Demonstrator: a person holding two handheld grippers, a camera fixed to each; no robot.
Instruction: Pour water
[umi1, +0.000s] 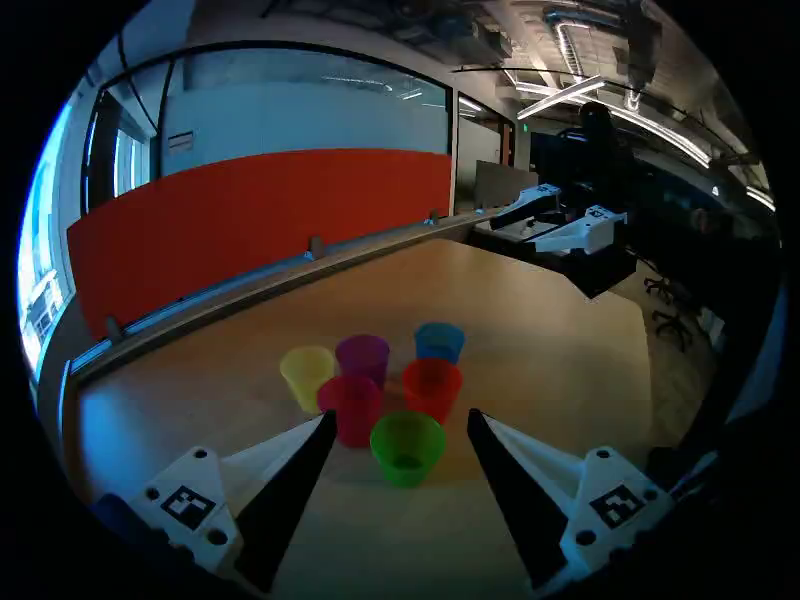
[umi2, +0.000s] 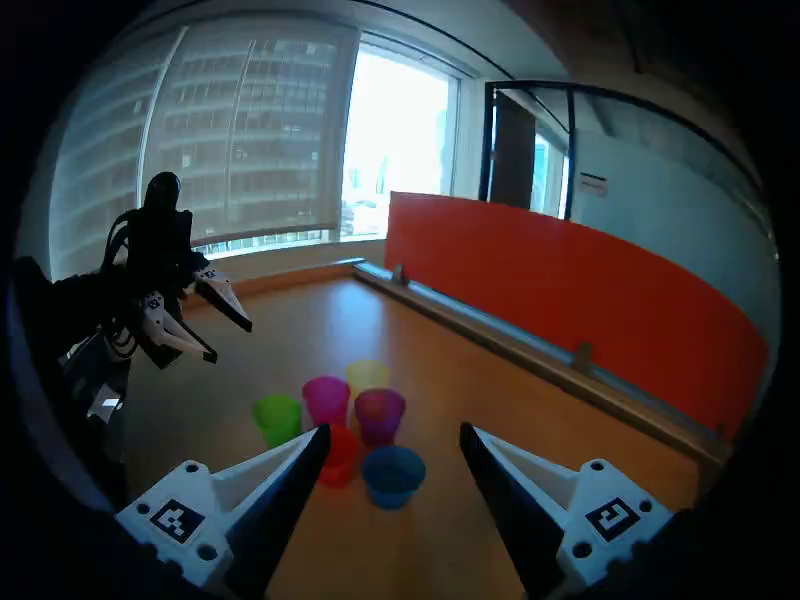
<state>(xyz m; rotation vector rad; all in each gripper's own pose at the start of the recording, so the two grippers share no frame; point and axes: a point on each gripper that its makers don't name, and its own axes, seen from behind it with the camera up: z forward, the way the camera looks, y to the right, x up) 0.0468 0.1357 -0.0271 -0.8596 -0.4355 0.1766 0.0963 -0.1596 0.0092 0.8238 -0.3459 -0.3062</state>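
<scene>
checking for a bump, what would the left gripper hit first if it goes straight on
Probably the green cup: it stands nearest, centred between the open fingers of the left gripper, with the red cup behind it. Depth is unclear.

6 col. cups (umi1: 407, 447) upright, tight cluster

Cluster of cups (umi1: 365, 400) on table (umi1: 560, 340), partition (umi1: 260, 220) along table edge behind them
</scene>
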